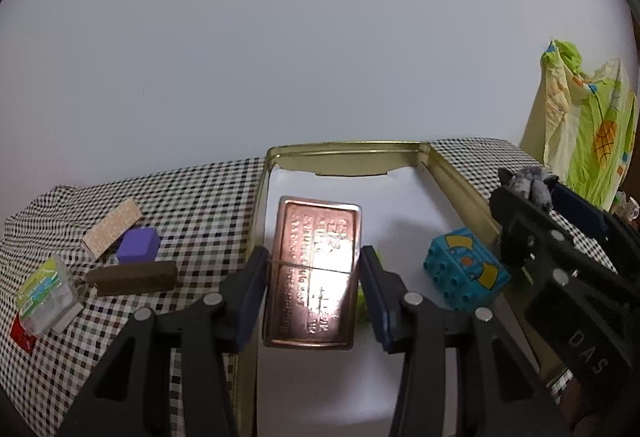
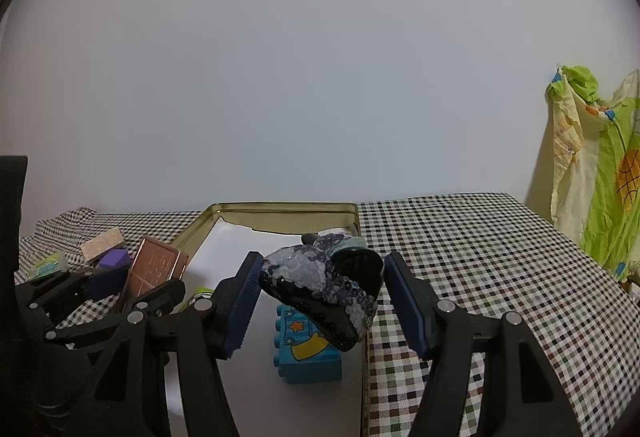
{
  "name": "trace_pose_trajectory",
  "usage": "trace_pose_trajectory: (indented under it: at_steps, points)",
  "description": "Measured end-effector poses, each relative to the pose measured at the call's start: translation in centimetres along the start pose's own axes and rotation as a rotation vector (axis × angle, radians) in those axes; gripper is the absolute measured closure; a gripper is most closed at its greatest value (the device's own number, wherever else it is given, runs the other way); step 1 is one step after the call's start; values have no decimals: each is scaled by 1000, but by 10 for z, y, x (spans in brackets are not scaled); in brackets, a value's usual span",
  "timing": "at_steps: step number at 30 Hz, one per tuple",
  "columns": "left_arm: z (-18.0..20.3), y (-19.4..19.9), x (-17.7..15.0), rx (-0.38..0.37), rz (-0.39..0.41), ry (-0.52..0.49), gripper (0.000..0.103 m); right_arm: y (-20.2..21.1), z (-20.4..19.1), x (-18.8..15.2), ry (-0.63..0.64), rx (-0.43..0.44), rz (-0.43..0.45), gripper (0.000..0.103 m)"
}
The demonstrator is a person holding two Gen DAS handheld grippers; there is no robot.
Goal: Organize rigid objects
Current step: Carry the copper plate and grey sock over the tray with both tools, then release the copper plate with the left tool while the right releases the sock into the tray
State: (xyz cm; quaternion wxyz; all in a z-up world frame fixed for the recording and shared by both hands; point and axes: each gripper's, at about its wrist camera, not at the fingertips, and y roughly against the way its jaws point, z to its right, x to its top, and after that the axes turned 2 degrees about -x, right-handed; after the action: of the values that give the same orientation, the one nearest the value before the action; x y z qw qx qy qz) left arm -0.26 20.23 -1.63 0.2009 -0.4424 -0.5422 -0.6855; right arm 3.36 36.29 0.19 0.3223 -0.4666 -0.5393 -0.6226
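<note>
**Copper plate and sequined piece held over the gold tin**

The left gripper (image 1: pixel 314 291) was seen pinching a copper-coloured embossed plate (image 1: pixel 314 273) by its long edges, one blue pad pressed to each side. The plate was held tilted above the white-lined floor of an open gold tin (image 1: pixel 348 149), which had been placed on a checked tablecloth (image 1: pixel 192 197). A blue toy brick (image 1: pixel 466 269) printed with yellow shapes was lying inside the tin, near its right wall. A scrap of something lime green was glimpsed under the plate, but it could not be identified.

The right gripper (image 2: pixel 318 297) was shown with a dark sequined object (image 2: pixel 320 285) between its pads. The left pad appeared to be touching it, while a narrow gap was seen at the right pad, so a firm grip could not be confirmed. The object was held above the tin's right side, directly over the blue brick.

On the cloth to the left of the tin, four items were left outside: a cork-textured block (image 1: pixel 112 227), a purple block (image 1: pixel 138 245) just beside it, a brown bar (image 1: pixel 134 277) nearer the camera, and a clear plastic box (image 1: pixel 48 293) with a green label at the far left. A bright green and yellow printed fabric (image 1: pixel 588 129) was seen hanging beyond the table's right end.
</note>
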Motion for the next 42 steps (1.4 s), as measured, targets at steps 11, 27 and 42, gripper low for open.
trace_pose_trajectory:
  at_steps: [11, 27, 42]
  points:
    - [0, -3, -1, 18, 1, -18, 57, -2, -7, 0, 26, -10, -15, 38]
    - [-5, -9, -2, 24, -10, 3, 57, -1, -7, -1, 34, 13, -10, 38]
    - [-1, -9, -3, 23, -13, -17, 57, 1, -9, -1, 41, 34, -28, 38]
